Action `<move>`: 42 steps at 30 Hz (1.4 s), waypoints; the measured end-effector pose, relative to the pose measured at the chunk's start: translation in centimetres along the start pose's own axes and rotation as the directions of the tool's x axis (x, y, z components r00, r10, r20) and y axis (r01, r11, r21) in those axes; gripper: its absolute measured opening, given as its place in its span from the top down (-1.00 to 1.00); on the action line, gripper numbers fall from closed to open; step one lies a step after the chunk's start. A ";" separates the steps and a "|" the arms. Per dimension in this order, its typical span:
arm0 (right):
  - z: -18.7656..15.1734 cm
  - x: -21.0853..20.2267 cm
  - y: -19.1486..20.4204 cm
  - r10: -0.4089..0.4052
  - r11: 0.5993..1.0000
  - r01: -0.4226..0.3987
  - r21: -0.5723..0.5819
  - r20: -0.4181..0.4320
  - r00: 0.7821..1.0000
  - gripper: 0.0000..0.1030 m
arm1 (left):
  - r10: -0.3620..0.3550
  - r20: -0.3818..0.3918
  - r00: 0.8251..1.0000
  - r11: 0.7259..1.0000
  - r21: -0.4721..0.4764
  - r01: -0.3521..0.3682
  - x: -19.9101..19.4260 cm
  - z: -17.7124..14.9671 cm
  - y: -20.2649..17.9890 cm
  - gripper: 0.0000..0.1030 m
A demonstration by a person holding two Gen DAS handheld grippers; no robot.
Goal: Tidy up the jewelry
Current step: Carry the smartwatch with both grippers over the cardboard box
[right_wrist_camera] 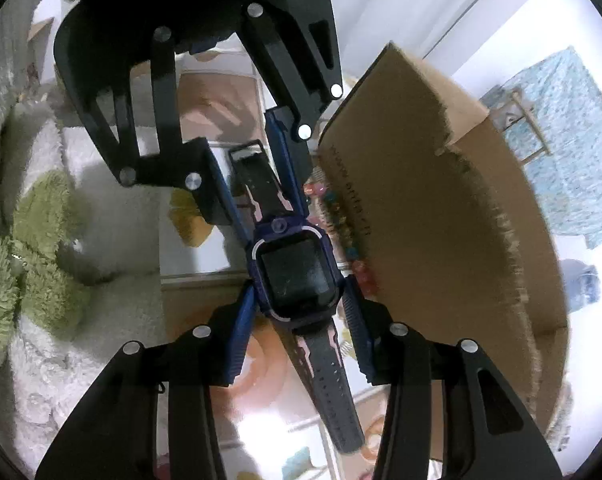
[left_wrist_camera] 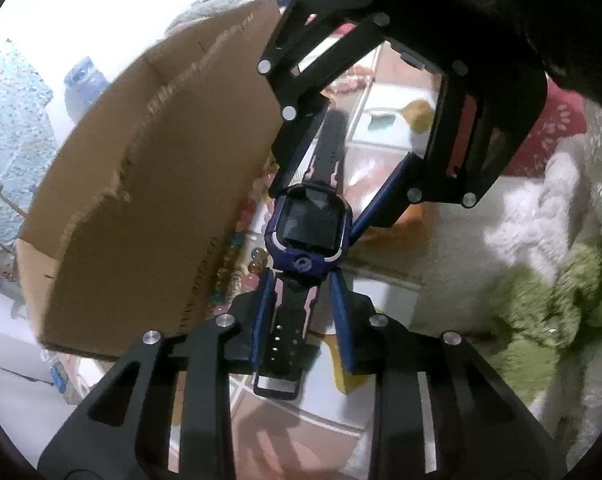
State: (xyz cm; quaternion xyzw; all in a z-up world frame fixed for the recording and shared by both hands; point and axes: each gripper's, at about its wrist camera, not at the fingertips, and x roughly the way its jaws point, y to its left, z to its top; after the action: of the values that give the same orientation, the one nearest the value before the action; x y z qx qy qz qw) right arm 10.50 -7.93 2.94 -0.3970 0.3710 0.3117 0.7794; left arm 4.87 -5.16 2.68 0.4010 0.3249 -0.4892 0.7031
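The smartwatch (left_wrist_camera: pixel 309 229), dark blue with a black-and-pink strap, hangs between the two grippers. The left gripper (left_wrist_camera: pixel 303 312) has its fingers narrowed on the buckle-end strap; the right gripper (right_wrist_camera: pixel 301 328) clamps the watch case and the holed strap. A cardboard box (right_wrist_camera: pixel 441 208) stands just beside the fingers, its printed line too blurred to read, with coloured beads (right_wrist_camera: pixel 353 240) along its base. Below lies a white, compartmented tray (right_wrist_camera: pixel 205 256) on a fluffy white and green rug (left_wrist_camera: pixel 541 272).

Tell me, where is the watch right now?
The watch hangs mid-frame in both views between the left hand-held gripper and right hand-held gripper, beside the cardboard box.
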 end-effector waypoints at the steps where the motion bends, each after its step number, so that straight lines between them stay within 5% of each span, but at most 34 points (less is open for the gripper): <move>1: 0.2 -0.8 0.1 -0.021 1.000 0.021 -0.003 0.005 1.000 0.17 | 0.011 0.000 1.000 1.000 0.001 -0.011 -0.5 0.3 -0.1 0.47; 9: 1.8 -8.3 1.0 -0.232 0.971 0.235 -0.037 0.063 0.971 0.17 | 0.180 0.092 0.979 0.977 0.103 -0.189 -7.3 3.0 -1.5 0.47; 19: 4.1 -15.3 -2.3 -0.448 0.887 0.456 -0.072 0.109 0.887 0.17 | 0.344 0.245 0.907 0.891 0.220 -0.397 -13.9 7.8 0.5 0.47; 24: 5.0 -14.2 -7.1 -0.489 0.862 0.497 -0.097 0.102 0.867 0.17 | 0.370 0.286 0.884 0.865 0.240 -0.440 -13.2 10.0 3.5 0.47; 28: 4.2 -10.4 -11.0 -0.456 0.881 0.460 -0.115 0.061 0.888 0.17 | 0.349 0.269 0.897 0.876 0.246 -0.415 -10.6 10.5 6.4 0.48; 33: 2.7 -5.3 -14.5 -0.374 0.922 0.371 -0.107 -0.004 0.928 0.17 | 0.271 0.210 0.939 0.918 0.238 -0.318 -4.8 11.2 11.1 0.49; 42: 1.0 3.8 -18.9 -0.115 0.991 0.107 -0.078 -0.110 0.987 0.17 | 0.116 0.071 0.991 0.977 0.171 -0.127 2.6 9.7 17.0 0.49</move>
State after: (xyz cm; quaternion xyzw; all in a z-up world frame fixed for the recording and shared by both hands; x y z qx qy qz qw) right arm 27.56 -15.60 7.52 -0.4623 0.3808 0.2576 0.7582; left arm 22.43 -11.41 9.23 0.4652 0.2340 -0.4839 0.7033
